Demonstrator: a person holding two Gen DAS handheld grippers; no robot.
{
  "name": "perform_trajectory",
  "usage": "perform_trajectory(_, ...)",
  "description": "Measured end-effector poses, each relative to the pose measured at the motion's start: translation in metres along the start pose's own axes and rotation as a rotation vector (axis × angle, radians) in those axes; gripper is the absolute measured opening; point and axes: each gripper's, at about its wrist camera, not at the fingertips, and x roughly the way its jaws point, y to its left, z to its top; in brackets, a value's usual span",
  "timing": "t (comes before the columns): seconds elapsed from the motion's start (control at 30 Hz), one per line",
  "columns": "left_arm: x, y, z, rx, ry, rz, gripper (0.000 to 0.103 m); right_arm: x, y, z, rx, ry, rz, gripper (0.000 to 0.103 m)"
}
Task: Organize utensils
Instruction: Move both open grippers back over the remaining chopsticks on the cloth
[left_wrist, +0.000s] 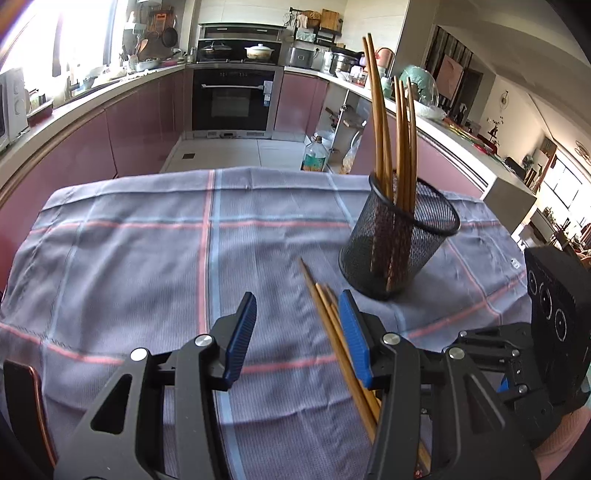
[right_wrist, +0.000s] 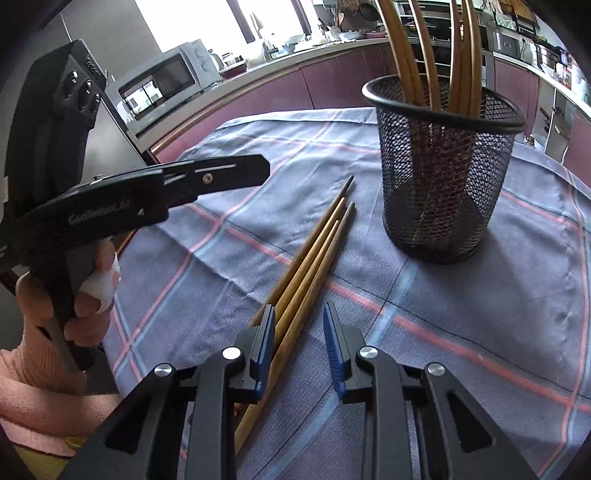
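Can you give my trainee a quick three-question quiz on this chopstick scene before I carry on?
1. True or false: the mesh holder already has chopsticks standing in it.
2. Multiple choice: where do the loose chopsticks lie? A) inside the holder B) flat on the checked cloth, beside the holder C) on the kitchen counter
3. Short answer: how do the jaws of the right gripper stand relative to the loose chopsticks?

Key
1. True; several upright chopsticks stick up out of it.
2. B
3. Open and gripping nothing, with the bundle running between them, close against one jaw. The left gripper is open too, holding nothing.
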Motion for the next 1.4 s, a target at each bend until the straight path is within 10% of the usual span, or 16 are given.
perform_trajectory(1.4,0.036,-0.025,-0.034,0.099,0.145,0.001,0.044,0.006,-0.004,0.012,0.0,0.018,-0.122,0.016)
